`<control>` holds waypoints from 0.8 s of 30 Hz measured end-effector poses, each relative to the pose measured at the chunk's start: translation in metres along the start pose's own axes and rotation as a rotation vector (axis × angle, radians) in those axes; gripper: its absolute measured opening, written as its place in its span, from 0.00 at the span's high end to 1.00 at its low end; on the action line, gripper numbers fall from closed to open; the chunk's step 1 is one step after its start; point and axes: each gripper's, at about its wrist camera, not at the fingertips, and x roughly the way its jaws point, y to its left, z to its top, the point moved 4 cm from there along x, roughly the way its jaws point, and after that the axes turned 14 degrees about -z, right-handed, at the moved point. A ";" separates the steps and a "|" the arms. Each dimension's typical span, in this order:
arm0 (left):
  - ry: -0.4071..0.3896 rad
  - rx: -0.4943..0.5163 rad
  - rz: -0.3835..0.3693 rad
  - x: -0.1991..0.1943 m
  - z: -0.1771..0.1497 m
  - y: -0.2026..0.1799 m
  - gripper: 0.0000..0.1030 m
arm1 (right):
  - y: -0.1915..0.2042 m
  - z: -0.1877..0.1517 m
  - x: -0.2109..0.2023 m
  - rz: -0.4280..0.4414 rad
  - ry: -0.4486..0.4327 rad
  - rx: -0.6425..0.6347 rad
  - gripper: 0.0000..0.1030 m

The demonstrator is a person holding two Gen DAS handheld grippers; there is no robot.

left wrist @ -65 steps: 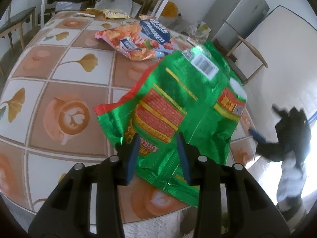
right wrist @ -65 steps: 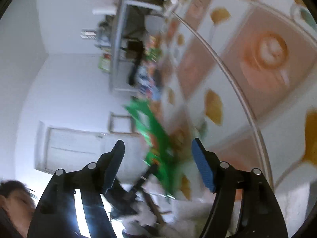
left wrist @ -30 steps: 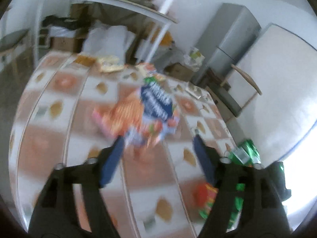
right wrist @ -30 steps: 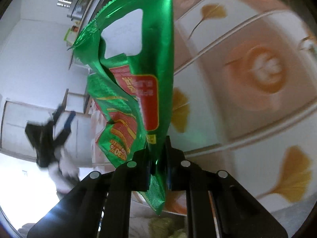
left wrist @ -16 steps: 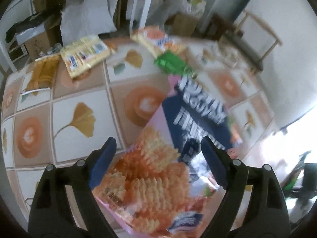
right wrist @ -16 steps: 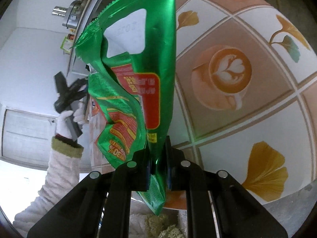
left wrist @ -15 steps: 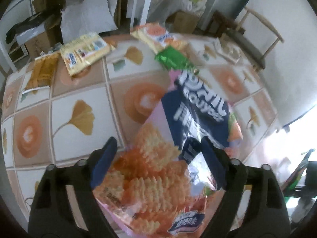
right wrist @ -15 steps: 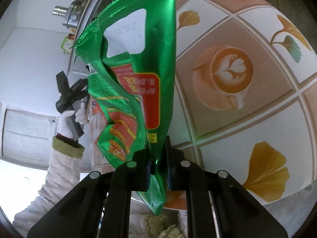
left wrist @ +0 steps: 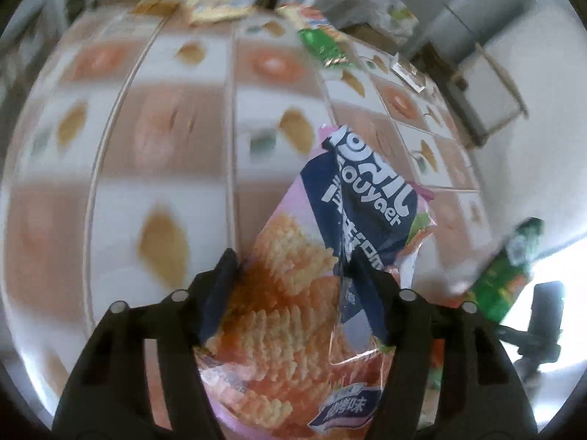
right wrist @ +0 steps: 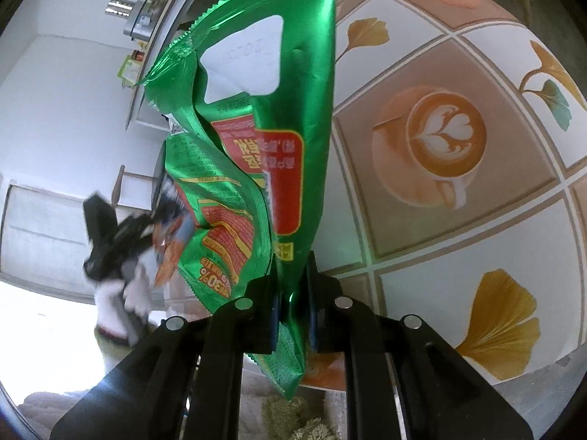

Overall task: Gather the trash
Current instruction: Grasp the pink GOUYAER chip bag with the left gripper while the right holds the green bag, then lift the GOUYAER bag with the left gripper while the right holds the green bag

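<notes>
- Closing on the chip bag (left wrist: 330,275), which lies on the table (left wrist: 146,146): the left gripper (left wrist: 297,293) straddles it, jaws just narrowing, pads not yet pressing; centre on the bag before squeezing.
- Right gripper (right wrist: 291,304) clamps the green bag (right wrist: 264,128) beside the table (right wrist: 477,220); hold steady.

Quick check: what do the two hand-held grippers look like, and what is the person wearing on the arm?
Both hand-held grippers, left and right, are matte black plastic with forked arms, round silver fasteners and blue finger pads. No cables show. In the right wrist view, a blurred white glove is worn on the hand at the left one; no sleeve is discernible.
</notes>
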 end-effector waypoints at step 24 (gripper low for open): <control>-0.097 0.014 -0.077 -0.021 -0.078 -0.012 0.30 | 0.007 0.006 -0.019 -0.103 -0.052 -0.034 0.88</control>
